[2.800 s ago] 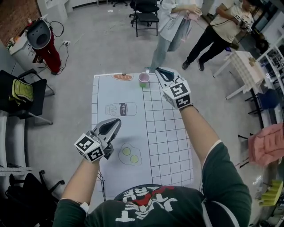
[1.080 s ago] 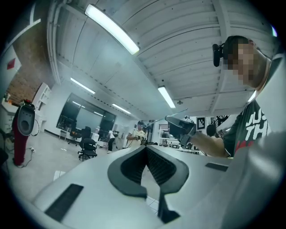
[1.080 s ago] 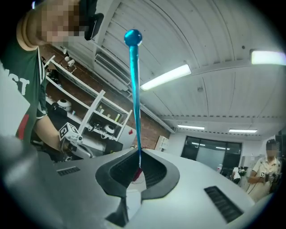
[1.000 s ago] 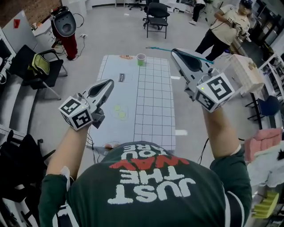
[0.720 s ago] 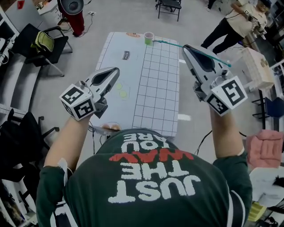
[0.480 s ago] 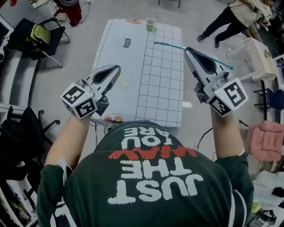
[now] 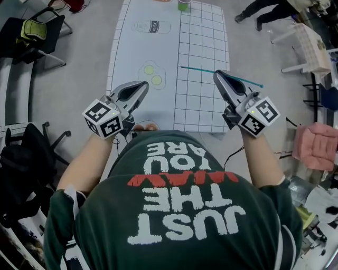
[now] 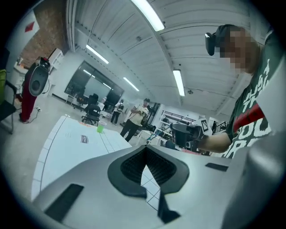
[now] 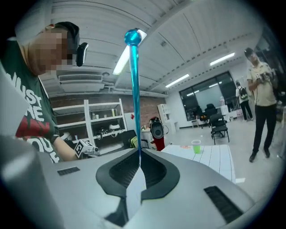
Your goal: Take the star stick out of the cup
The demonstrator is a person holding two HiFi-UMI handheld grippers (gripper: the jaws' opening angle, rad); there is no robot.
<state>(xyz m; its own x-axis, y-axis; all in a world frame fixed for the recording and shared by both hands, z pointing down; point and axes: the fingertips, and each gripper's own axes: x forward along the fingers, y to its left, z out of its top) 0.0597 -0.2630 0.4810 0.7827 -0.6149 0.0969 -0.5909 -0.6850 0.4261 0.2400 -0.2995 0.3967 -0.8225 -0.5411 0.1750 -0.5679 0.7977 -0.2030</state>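
Aloft, the right gripper point(image 7: 217, 75) is grasping the teal star stick point(image 9: 133, 89) in its fingers, well apart from the cup point(image 7: 184, 4) at the counter's point(image 7: 158, 47) far end, while the left gripper point(image 7: 143, 85), fingers clenched, is holding nothing.

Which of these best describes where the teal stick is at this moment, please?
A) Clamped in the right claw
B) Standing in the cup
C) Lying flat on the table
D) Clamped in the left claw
A: the stick rises straight up from between the closed jaws of the right claw, well apart from the cup on the far table.
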